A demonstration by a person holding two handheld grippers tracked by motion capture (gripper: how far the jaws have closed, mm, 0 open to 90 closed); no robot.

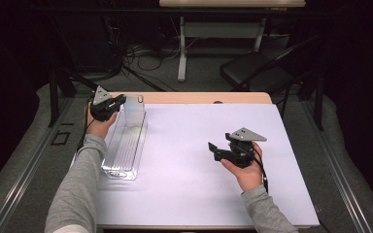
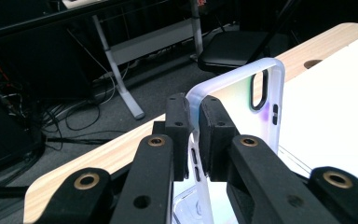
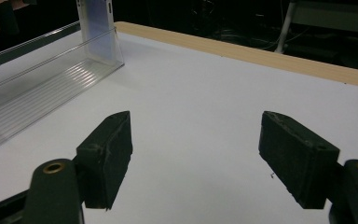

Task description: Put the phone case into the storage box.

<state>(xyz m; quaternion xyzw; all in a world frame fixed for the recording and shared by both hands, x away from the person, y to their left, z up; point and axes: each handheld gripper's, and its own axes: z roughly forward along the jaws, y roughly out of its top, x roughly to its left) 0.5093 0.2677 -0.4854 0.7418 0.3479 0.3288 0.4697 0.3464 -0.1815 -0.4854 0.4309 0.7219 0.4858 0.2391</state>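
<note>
Pinching the phone case [image 2: 242, 100] upright (in the tray [image 1: 121, 165]): left tool [image 2: 193, 135].

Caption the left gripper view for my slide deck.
Left gripper shut on a translucent white phone case, upright in a clear plastic tray.

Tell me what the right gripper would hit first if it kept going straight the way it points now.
Probably nothing at once: the open right gripper points across bare white table toward the wooden far edge. The clear tray lies off to its left, seemingly outside that line, though depth is uncertain.
</note>
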